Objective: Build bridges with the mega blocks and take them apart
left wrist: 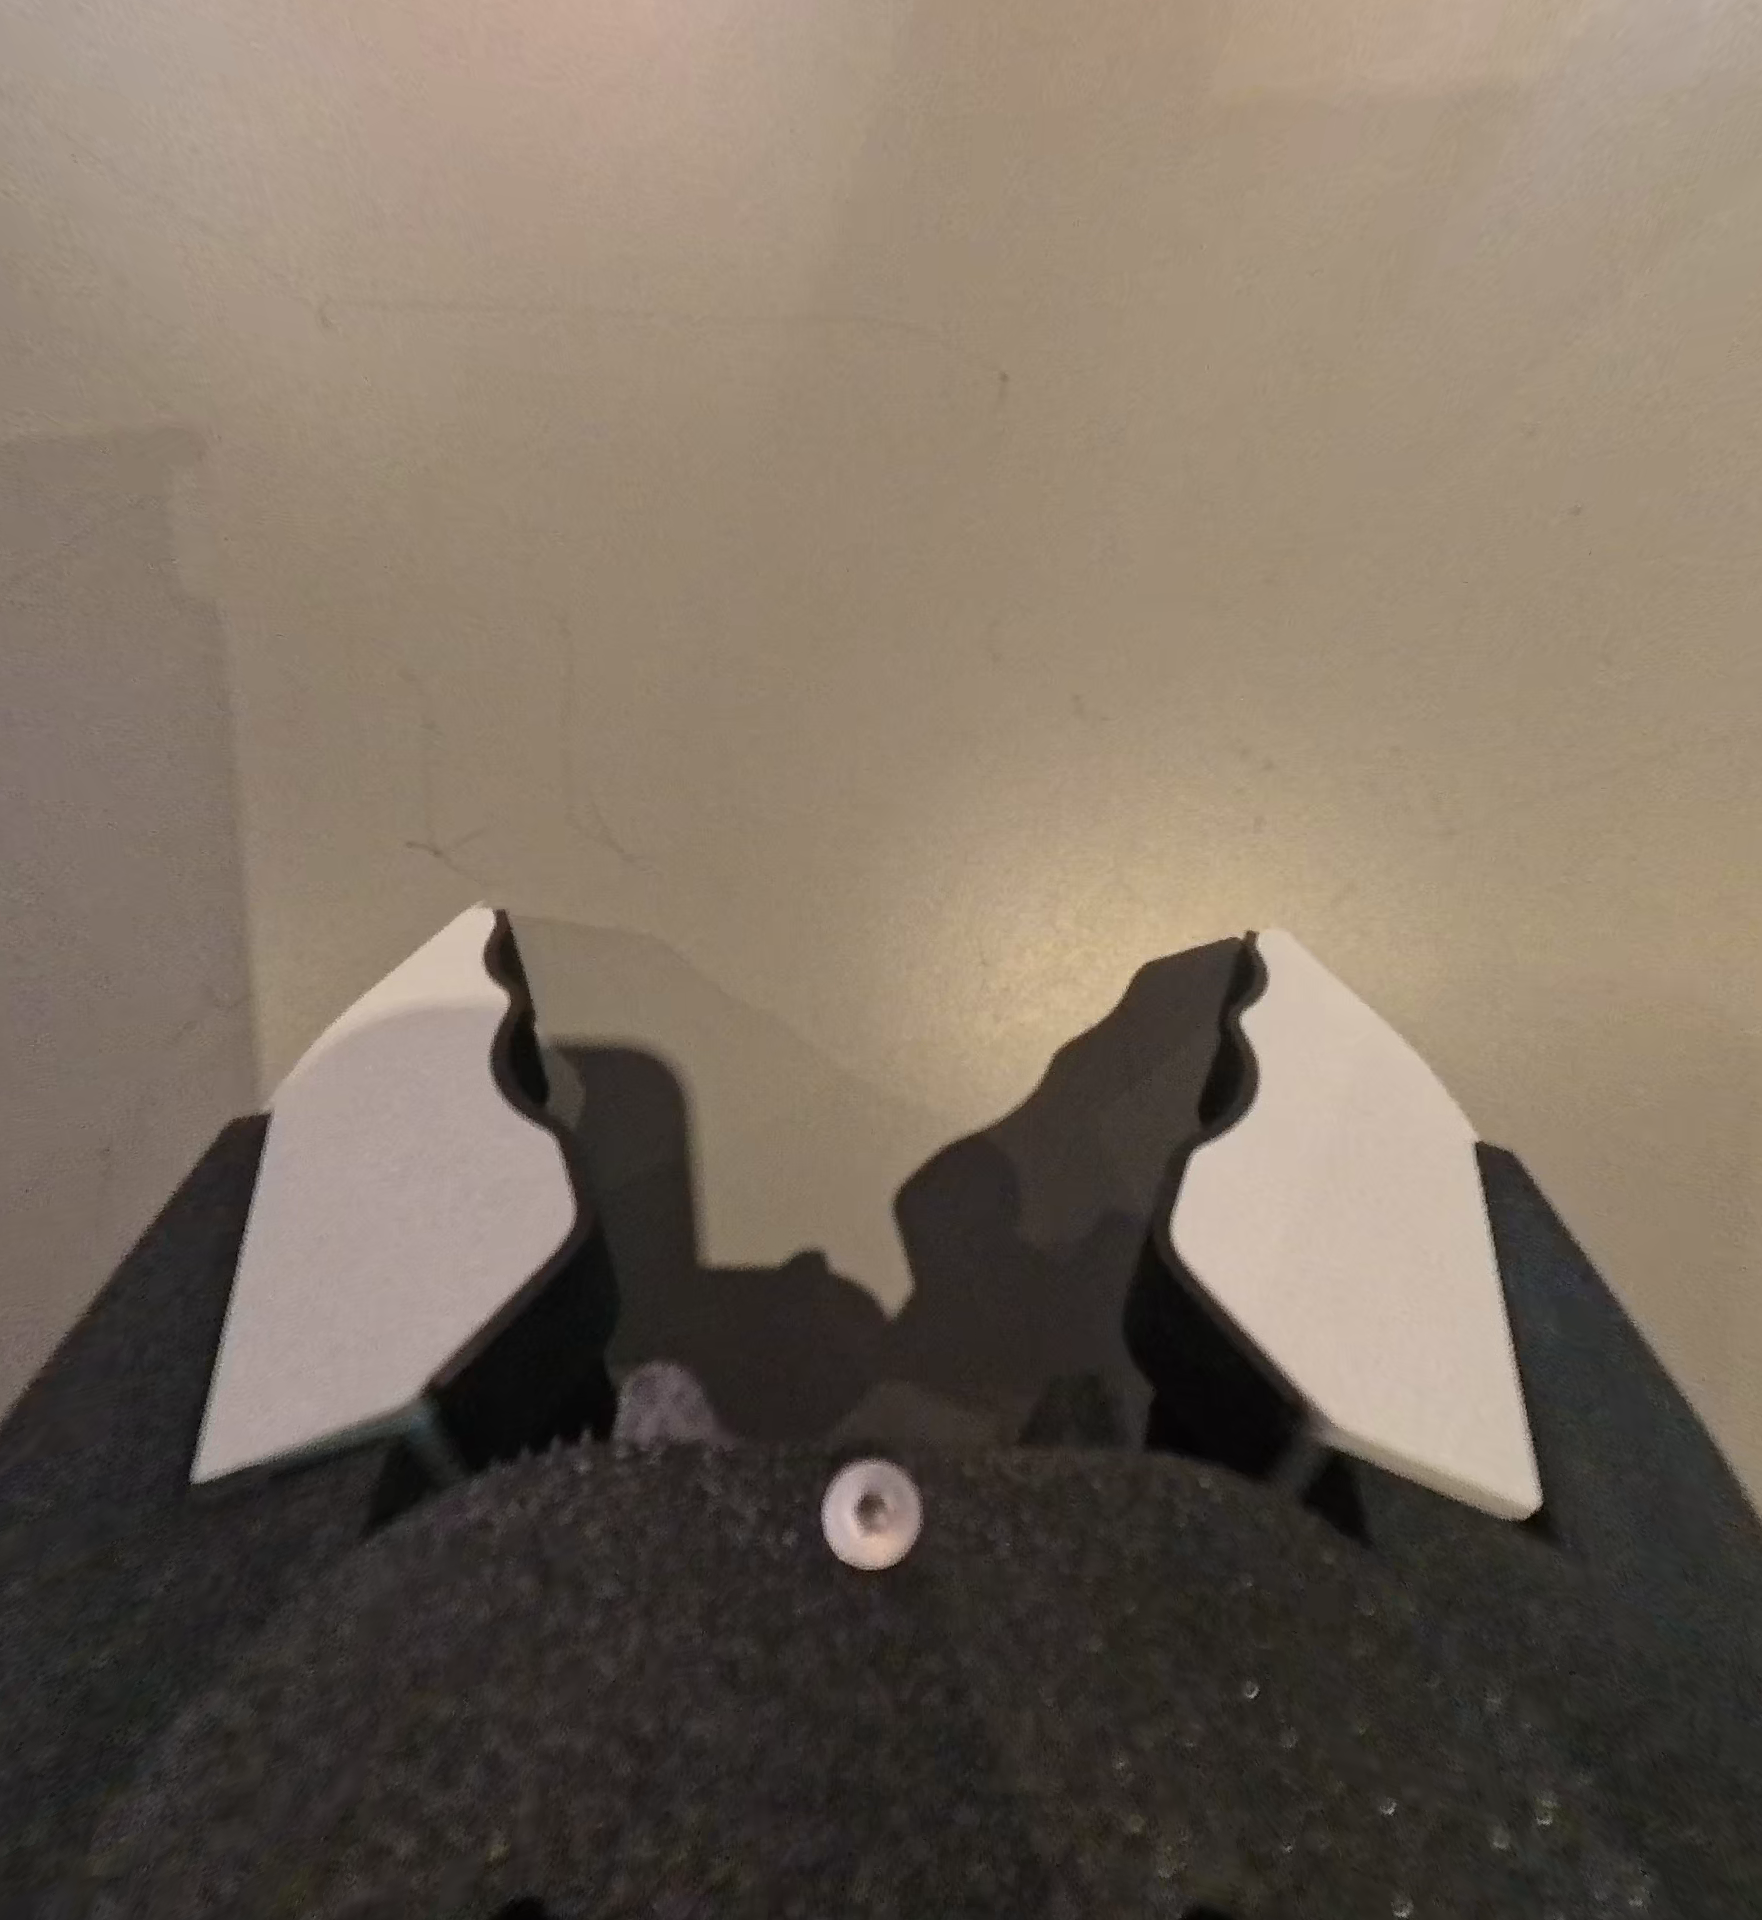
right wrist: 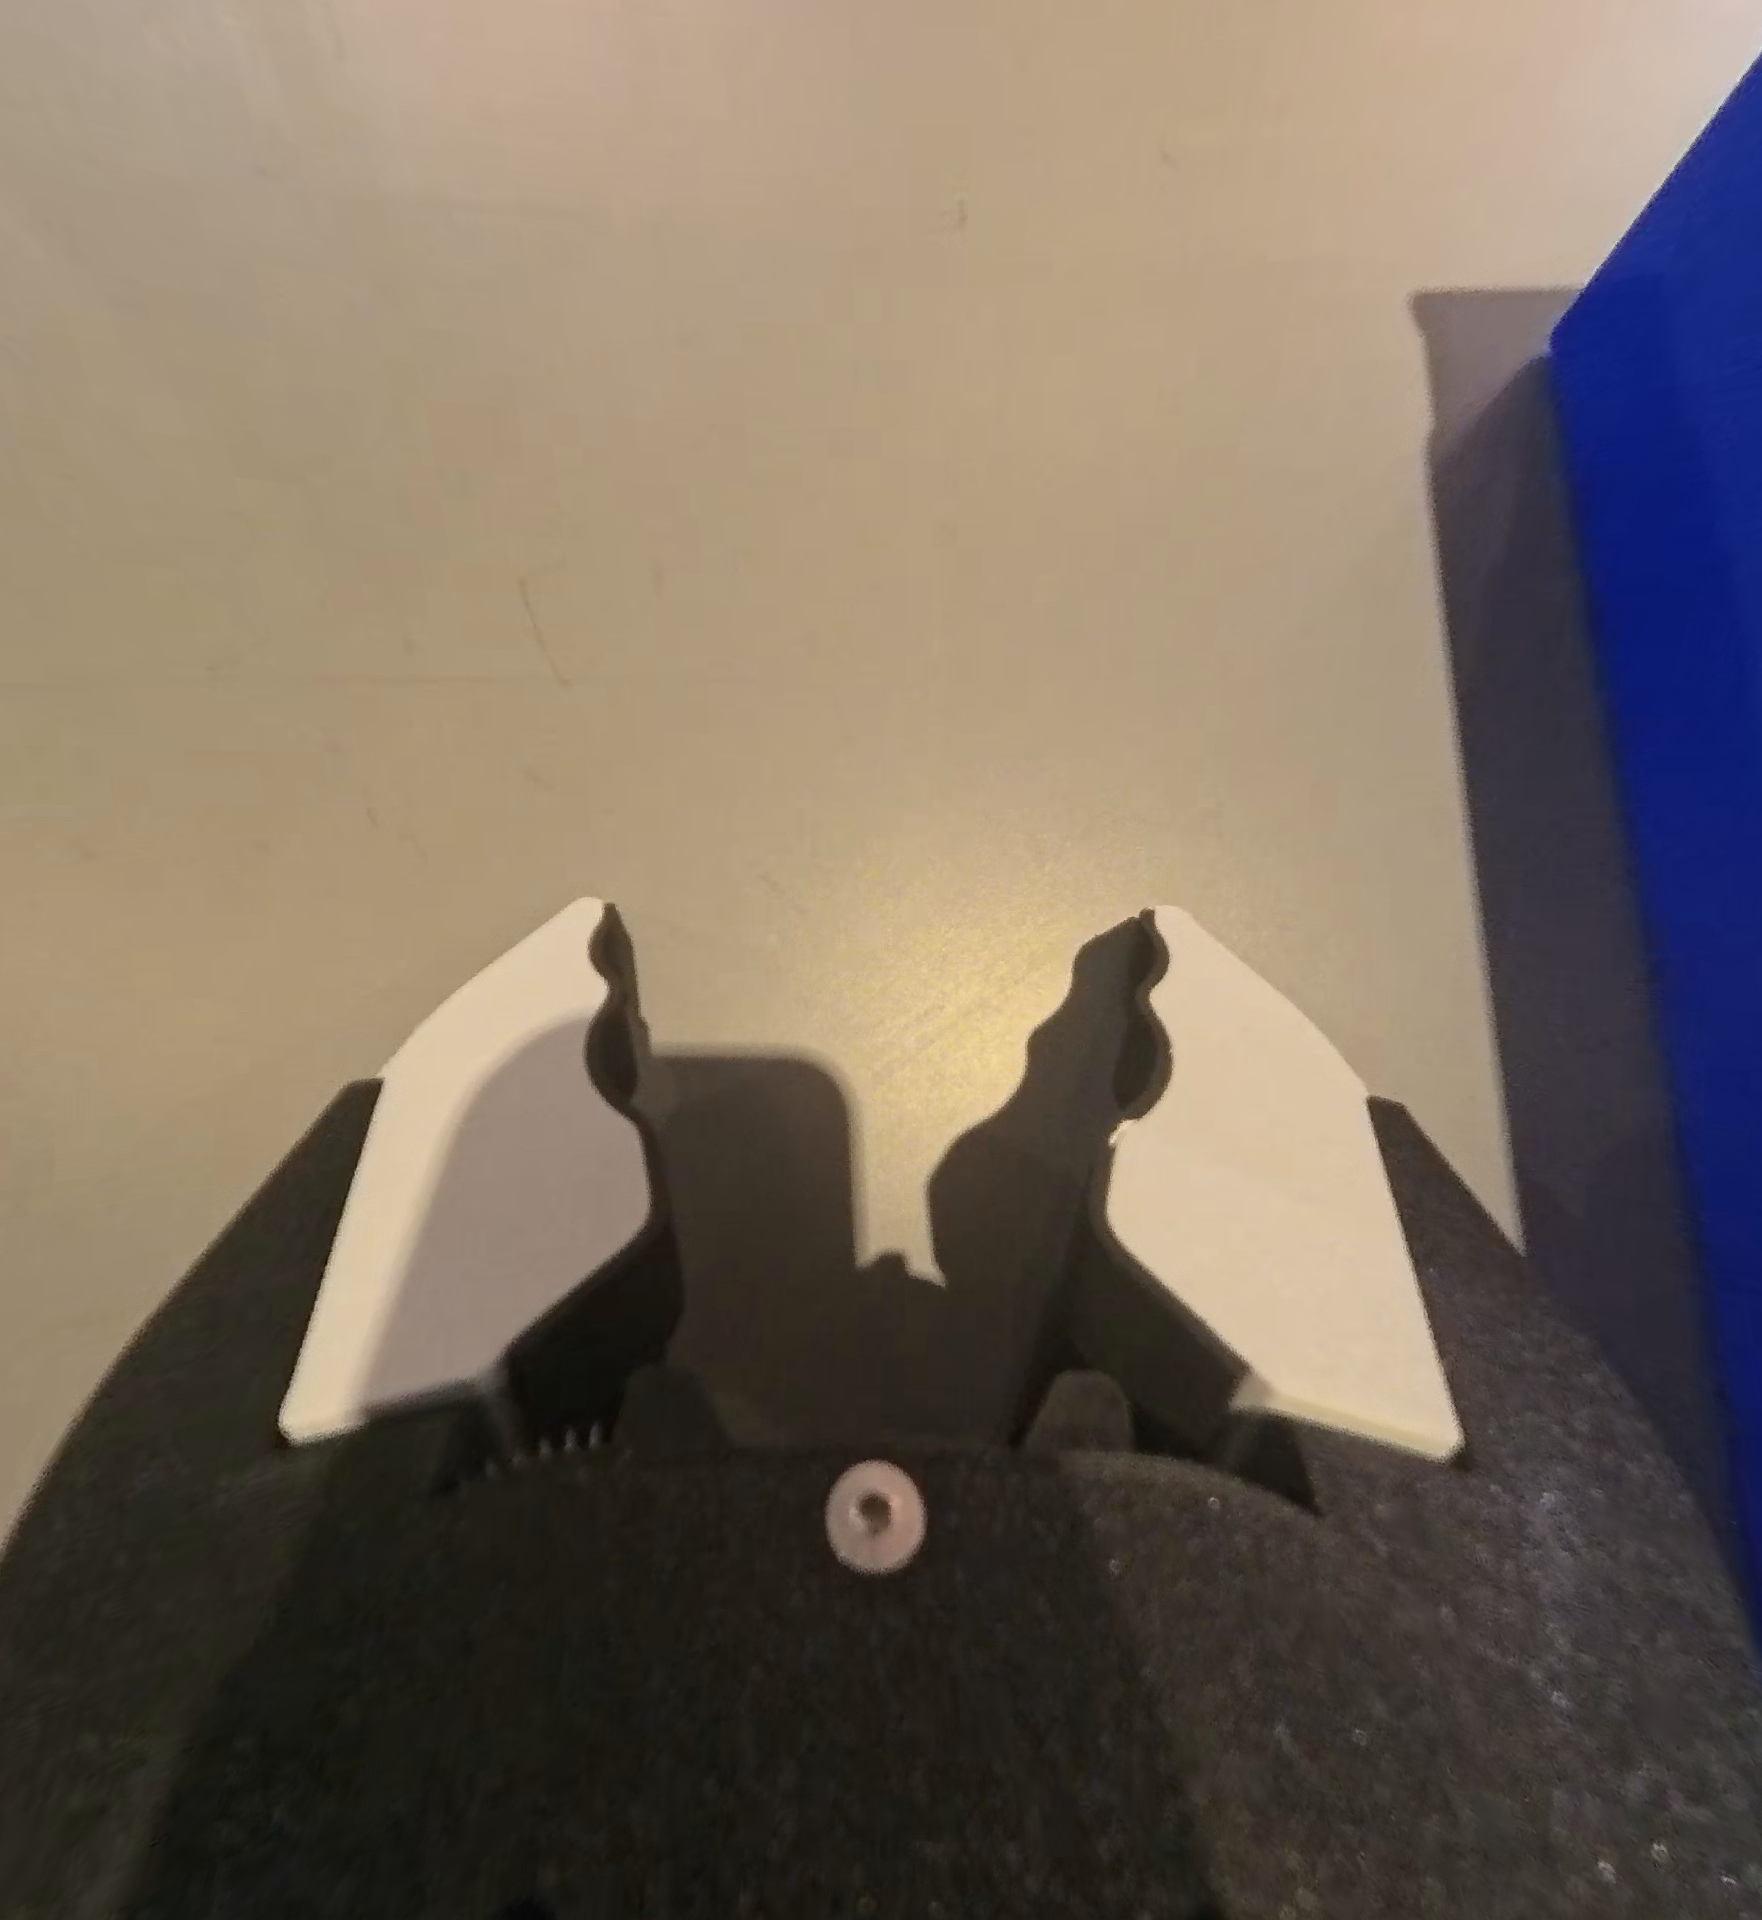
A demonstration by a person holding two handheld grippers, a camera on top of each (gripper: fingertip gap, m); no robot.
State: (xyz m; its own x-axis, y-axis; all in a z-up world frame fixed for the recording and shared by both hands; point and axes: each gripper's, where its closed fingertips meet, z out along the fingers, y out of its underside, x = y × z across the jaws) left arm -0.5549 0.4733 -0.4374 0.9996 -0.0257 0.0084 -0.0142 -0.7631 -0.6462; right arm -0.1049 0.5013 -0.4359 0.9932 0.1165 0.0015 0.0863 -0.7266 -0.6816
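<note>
Left wrist view is showing the left gripper hovering over a pale beige surface — jaws spread, gripping nothing. Right gripper is also gaping empty, while a blue block is filling the frame's right edge — apart from its fingers.

Each camera sits on its gripper and looks forward along the fingers, very near a pale surface. The right view has a blue object at its edge.

White-fingered gripper beside a blue block.
</note>
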